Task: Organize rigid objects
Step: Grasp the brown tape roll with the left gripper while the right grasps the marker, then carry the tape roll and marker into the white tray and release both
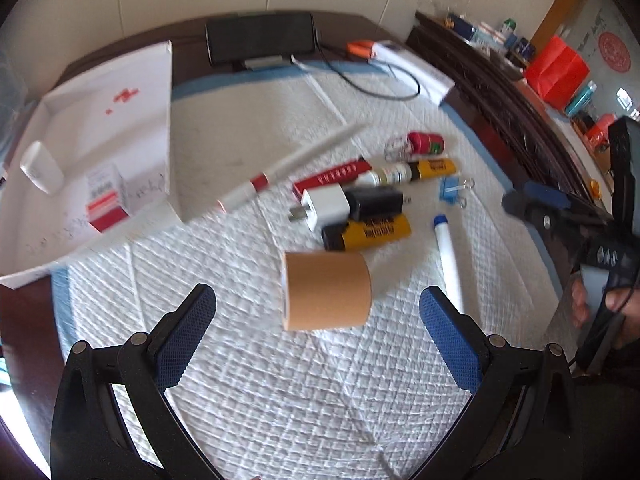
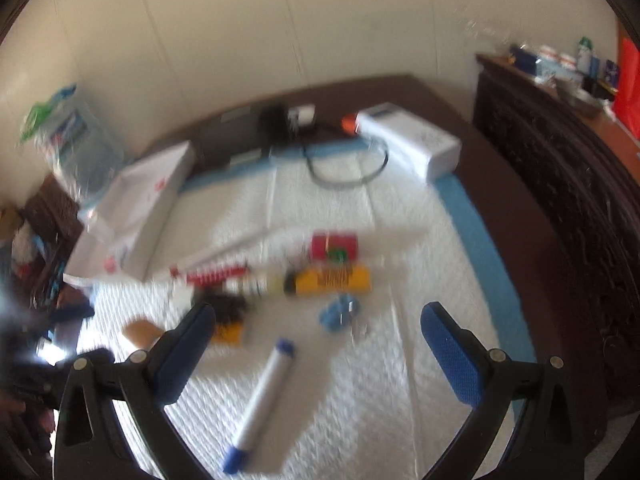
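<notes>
A tan tape roll (image 1: 326,290) lies on the white quilted mat (image 1: 280,380), just ahead of my open left gripper (image 1: 318,334), whose fingers are empty. Behind the roll sit a yellow and black battery (image 1: 368,232), a white charger (image 1: 322,206), a black charger (image 1: 374,202), a red stick (image 1: 332,176), a red bottle (image 1: 426,144), a blue binder clip (image 1: 452,190) and a long white rod (image 1: 292,164). A white marker with blue caps (image 2: 262,400) lies between the fingers of my open right gripper (image 2: 316,344). The right wrist view is blurred.
An open white box (image 1: 100,128) holding a white mouse (image 1: 42,166) and a red and white carton (image 1: 106,200) stands at the left. A black device (image 1: 260,36) with a cable, and a white box (image 2: 416,140), sit at the back. A dark wooden cabinet (image 2: 560,184) runs along the right.
</notes>
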